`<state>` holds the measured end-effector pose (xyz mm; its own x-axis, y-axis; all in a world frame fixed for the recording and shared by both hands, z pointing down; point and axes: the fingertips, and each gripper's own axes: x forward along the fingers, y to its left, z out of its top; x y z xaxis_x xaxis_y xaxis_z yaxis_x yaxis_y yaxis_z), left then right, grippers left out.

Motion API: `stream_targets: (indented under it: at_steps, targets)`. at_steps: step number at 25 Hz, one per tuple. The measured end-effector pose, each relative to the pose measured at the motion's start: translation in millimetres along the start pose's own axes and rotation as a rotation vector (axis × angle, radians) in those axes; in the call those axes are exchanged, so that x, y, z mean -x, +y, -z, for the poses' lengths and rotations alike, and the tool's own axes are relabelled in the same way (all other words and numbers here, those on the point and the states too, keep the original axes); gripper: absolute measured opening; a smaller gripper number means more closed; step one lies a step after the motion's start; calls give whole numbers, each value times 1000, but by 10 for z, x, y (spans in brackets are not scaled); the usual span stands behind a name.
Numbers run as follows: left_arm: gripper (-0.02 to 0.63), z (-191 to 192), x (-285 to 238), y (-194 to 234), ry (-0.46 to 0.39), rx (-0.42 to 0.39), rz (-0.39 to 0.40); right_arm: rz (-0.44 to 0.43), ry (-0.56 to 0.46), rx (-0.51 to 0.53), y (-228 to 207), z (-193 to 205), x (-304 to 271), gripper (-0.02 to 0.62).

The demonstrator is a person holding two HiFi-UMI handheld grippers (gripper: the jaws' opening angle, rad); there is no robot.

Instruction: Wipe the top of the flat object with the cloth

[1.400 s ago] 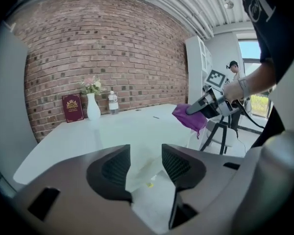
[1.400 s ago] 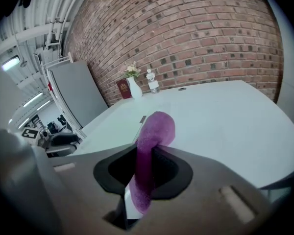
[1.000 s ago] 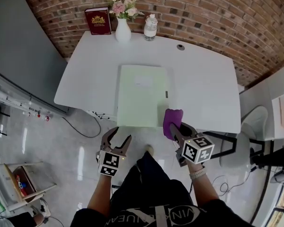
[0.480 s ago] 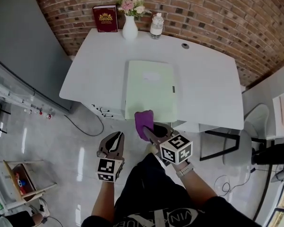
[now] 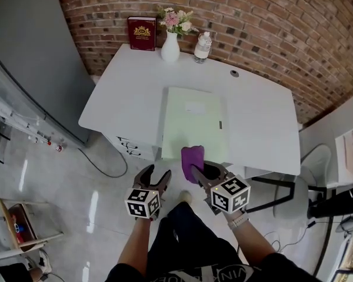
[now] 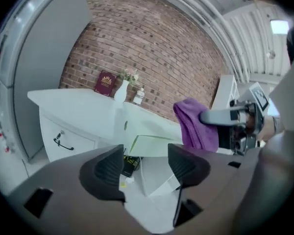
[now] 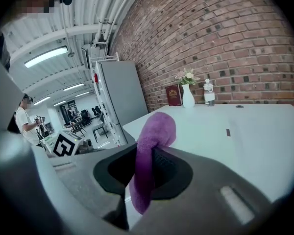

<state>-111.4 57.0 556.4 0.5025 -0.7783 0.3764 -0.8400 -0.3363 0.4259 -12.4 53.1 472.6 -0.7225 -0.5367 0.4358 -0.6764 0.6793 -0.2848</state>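
White desk [image 5: 123, 93] against a red brick wall [image 5: 270, 16], glossy pale floor [image 5: 76, 181] (grey cabinet [image 5: 29, 51] alongside)

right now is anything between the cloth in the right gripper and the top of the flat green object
Nothing visible. The purple cloth, clamped in the right gripper, hangs at the near edge of the flat green object; its top is bare. The vase, bottle and book stand at the far edge of the table.

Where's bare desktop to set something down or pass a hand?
Two wide bare patches on the white table: left of the green folder, and right of it, this side of the cable hole. Crowded at the wall: book, vase, bottle.
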Motion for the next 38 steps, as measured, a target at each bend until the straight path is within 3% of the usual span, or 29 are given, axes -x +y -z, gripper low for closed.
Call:
stream_targets:
  at_steps: [9, 20, 30, 38]
  targets:
    - [348, -32, -451, 201, -115, 587, 61, 64, 53, -36, -284, 290, 129, 63]
    - [356, -54, -750, 144, -230, 905, 182, 64, 72, -58, -369, 486, 206, 63]
    - [308, -102, -680, 151, -273, 914, 168, 94, 44, -70, -513, 435, 300, 63]
    - [307, -587, -438, 216, -342, 683, 119, 100, 12, -81, -539, 330, 322, 63]
